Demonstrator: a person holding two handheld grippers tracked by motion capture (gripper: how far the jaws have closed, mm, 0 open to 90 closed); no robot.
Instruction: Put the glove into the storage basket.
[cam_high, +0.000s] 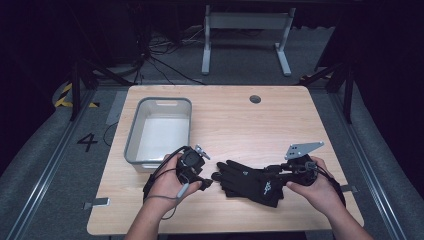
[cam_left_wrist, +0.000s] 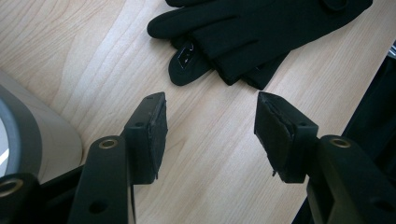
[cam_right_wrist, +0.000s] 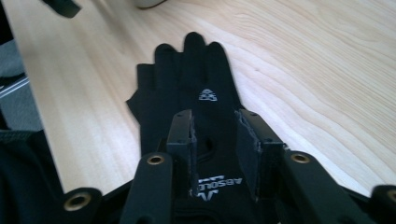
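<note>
Your right gripper (cam_right_wrist: 215, 154) stands partly spread over the cuff of the black gloves (cam_right_wrist: 187, 93), pads clear of the fabric. The stacked pair lies mid-tabletop (cam_high: 240, 120), near the grey bin (cam_high: 159, 129). Risk: closing now may catch one layer only. Your left gripper (cam_left_wrist: 210, 135) is spread wide, holding nothing, just short of the fingertips.

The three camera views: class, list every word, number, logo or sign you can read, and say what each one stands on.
"ABSOLU", white, cut off by the jaws: on the cuff of the black fabric gloves.
"4", dark numeral: on the grey carpet floor left of the light wooden table.
Small white emblem on the glove's back: too small to read.
White mark on a glove fingertip: a shape, no letters.
Yellow and black hazard stripes on the floor: no text.
</note>
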